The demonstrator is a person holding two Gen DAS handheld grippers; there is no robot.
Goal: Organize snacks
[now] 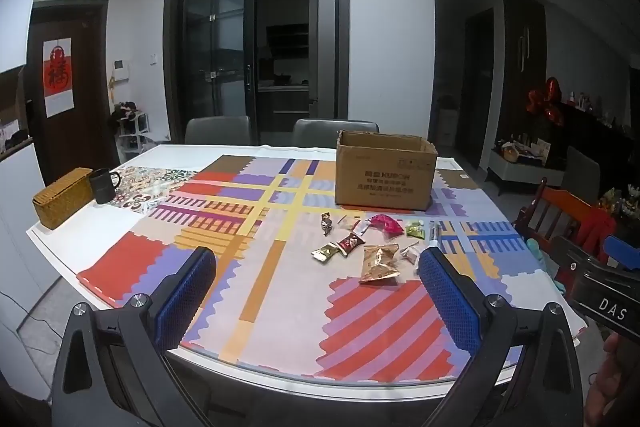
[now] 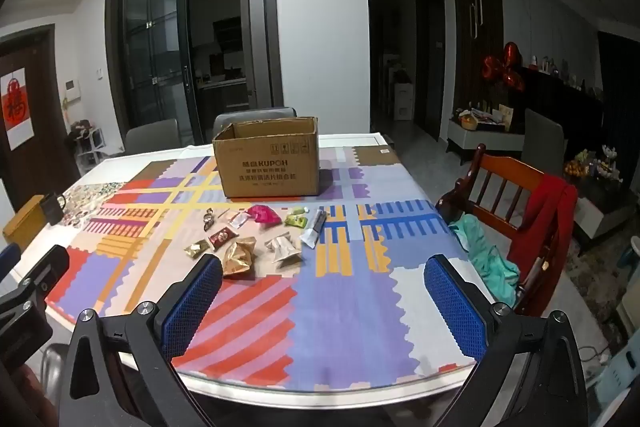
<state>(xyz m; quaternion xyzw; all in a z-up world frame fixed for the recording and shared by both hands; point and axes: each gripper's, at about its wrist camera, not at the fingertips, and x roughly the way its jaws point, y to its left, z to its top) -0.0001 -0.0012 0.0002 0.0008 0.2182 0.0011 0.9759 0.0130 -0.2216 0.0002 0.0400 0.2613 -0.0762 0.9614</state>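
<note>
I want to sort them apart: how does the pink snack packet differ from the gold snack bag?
The pink snack packet is bright pink and lies close to the cardboard box; the gold snack bag is metallic gold, crumpled, looks larger and lies nearer the table's front edge. Both lie loose on the patterned tablecloth, untouched.

Small wrapped snacks (image 2: 248,235) lie scattered flat on the table just before an upright open cardboard box (image 2: 270,163).

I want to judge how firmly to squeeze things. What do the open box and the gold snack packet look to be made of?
Box: brown corrugated cardboard, matte, going by its thin, creased flaps and printed side. Gold snack packet: probably metallised foil or plastic film, shiny and crinkled.
</note>
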